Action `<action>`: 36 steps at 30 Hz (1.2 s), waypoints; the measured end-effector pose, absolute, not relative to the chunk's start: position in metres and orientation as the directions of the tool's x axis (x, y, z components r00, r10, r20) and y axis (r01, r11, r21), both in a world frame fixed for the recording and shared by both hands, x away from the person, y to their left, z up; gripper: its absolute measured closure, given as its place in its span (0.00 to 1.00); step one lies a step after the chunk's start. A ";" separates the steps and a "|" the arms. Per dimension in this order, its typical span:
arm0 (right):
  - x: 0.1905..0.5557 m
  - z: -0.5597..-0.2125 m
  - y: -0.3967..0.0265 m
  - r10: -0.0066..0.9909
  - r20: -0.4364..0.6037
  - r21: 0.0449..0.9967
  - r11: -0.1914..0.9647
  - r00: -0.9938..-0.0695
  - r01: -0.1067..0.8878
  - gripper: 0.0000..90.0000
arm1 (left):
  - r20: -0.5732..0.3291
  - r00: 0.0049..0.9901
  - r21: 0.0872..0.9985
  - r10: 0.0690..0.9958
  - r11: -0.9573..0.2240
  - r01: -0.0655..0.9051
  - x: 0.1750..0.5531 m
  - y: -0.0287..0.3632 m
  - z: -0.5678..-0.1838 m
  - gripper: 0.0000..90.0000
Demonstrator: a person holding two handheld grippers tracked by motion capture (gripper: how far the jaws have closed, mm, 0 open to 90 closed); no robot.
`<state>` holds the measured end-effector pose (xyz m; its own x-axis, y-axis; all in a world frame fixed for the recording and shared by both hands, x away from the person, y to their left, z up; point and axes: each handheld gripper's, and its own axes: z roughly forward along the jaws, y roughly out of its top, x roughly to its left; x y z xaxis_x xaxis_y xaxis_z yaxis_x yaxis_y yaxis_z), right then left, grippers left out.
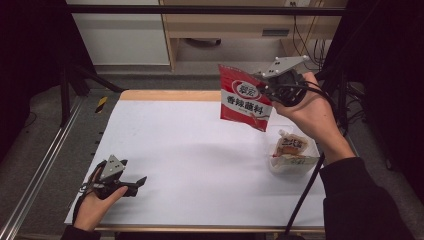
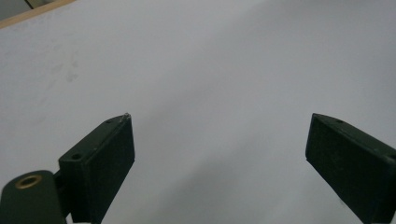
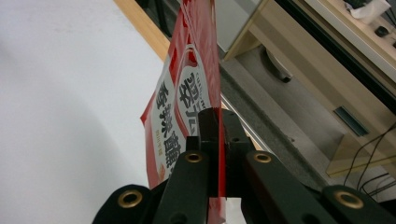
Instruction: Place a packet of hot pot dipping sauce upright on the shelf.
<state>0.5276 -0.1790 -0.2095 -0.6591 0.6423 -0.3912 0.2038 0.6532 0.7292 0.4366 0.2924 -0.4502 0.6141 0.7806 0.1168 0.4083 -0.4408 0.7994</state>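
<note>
Red sachet (image 1: 243, 98) hangs in mid-air above table's (image 1: 190, 150) far right, pinched at its edge by R gripper (image 1: 265, 85) so it dangles flat; L gripper (image 1: 139, 183) rests near-left w/ jaws apart, nothing between; tub (image 1: 294, 154) below.

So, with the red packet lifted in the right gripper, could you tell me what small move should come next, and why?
Probably carry the red packet toward the open white table and lower it: the right gripper pinches its edge, it hangs in the air, and the left gripper rests open.
</note>
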 end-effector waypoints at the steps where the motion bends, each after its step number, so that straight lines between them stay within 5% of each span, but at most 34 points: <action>1: 0.529 -0.210 -0.182 0.648 -0.395 0.729 0.652 -0.652 0.206 1.00 | 0.116 0.613 0.799 0.781 -0.440 0.409 0.437 0.293 -0.450 0.09; 36: 0.560 -0.250 -0.242 0.735 -0.356 0.759 0.588 -0.578 0.281 1.00 | 0.113 0.607 0.799 0.787 -0.435 0.415 0.437 0.303 -0.449 0.09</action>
